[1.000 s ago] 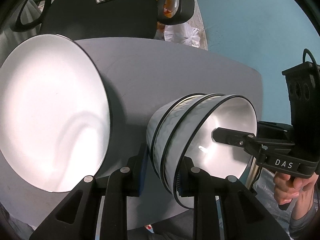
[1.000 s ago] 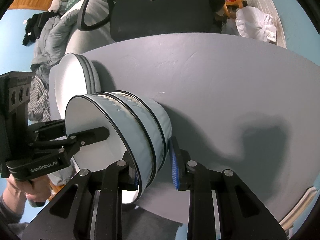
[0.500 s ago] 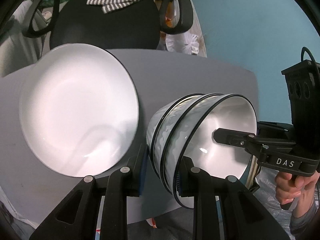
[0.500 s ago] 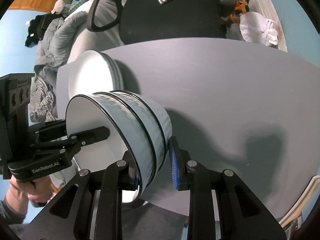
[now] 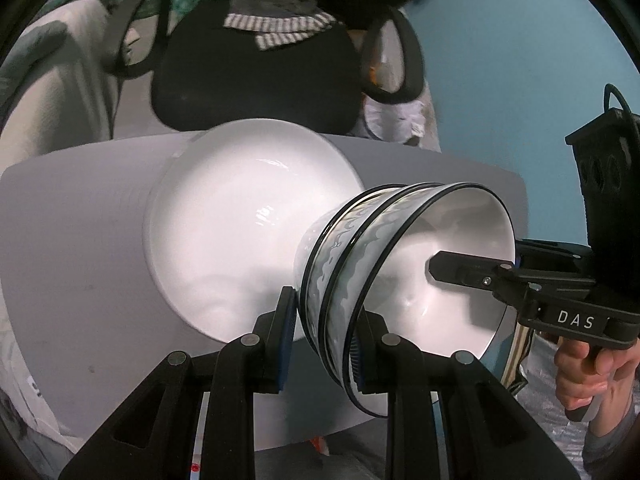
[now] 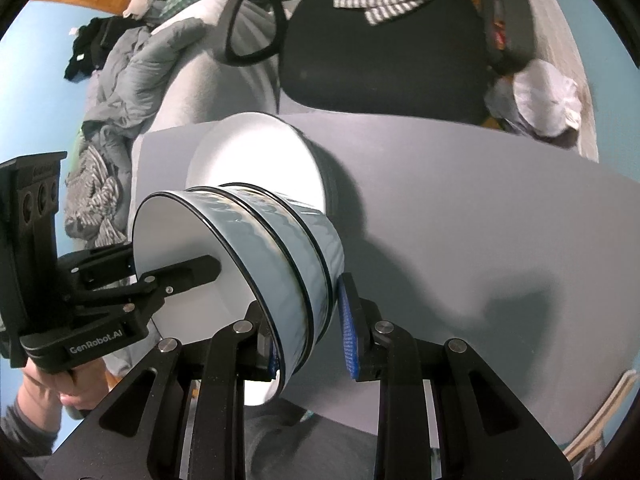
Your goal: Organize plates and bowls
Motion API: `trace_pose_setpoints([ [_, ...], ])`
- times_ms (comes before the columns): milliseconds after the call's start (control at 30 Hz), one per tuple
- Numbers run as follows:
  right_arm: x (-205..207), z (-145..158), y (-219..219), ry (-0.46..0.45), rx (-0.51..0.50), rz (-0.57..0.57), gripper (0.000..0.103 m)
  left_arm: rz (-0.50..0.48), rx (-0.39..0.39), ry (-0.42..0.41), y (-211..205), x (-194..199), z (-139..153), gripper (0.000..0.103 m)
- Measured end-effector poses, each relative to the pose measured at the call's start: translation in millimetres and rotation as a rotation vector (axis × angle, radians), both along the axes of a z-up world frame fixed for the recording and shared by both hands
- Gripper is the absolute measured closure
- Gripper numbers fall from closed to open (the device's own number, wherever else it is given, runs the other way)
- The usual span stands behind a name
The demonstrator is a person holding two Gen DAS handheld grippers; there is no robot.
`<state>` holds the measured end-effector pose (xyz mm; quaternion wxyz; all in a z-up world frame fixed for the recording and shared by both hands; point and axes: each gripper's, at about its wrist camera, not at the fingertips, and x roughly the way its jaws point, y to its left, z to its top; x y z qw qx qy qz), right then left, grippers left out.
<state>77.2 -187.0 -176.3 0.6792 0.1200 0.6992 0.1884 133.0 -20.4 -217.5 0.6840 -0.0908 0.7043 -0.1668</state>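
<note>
A stack of three nested pale blue bowls point(image 5: 360, 264) with black rims and white insides hangs in the air above the grey table point(image 5: 80, 264). My left gripper point(image 5: 322, 340) is shut on one side of its wall. My right gripper point(image 6: 310, 344) is shut on the opposite side; it also shows in the left wrist view point(image 5: 460, 270), one finger inside the bowl. The left gripper shows in the right wrist view point(image 6: 188, 272) the same way. A stack of white plates point(image 5: 248, 248) lies on the table behind the bowls, also in the right wrist view point(image 6: 256, 160).
A black office chair point(image 6: 384, 52) with a striped cloth stands behind the table. A grey sofa with bedding point(image 6: 132, 92) is at the left. A white plastic bag point(image 6: 548, 100) lies on the floor at the right. A blue wall point(image 5: 520, 80) is beyond.
Both grippers have carried the bowl stack up and back. The plates now sit farther off and nearer the centre, behind the bowls. The grip on the bowls is unchanged.
</note>
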Motion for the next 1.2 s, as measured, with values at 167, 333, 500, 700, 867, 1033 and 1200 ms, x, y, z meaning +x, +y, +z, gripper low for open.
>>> trace_pose_setpoints([
  [167, 15.8, -8.8, 27.6, -0.004, 0.004, 0.02, 0.078, 0.04, 0.012, 0.014, 29.6, 9.3, -11.8, 0.08],
  [333, 27.5, -17.2, 46.8, 0.007, 0.0, 0.039, 0.078, 0.048, 0.031, 0.022, 42.0, 14.9, -21.9, 0.08],
  [500, 33.0, -22.8, 54.2, 0.014, -0.002, 0.046, 0.078, 0.058, 0.029, 0.031, 52.1, 18.9, -30.1, 0.08],
  [700, 38.0, -27.2, 58.0, 0.024, -0.01, 0.042, 0.078, 0.057, 0.024, 0.048, 56.4, 16.4, -36.2, 0.08],
  [867, 40.5, -25.9, 59.0, 0.033, -0.017, 0.046, 0.079, 0.065, 0.005, 0.058, 59.2, 15.1, -34.2, 0.08],
  [1033, 41.9, -25.9, 62.8, 0.05, -0.031, 0.051, 0.076, 0.045, 0.028, 0.043, 55.1, 16.5, -34.2, 0.079],
  [1200, 39.1, -24.8, 63.3, 0.065, -0.06, 0.056, 0.057, 0.04, 0.106, 0.0, 53.8, 13.5, -30.0, 0.052],
])
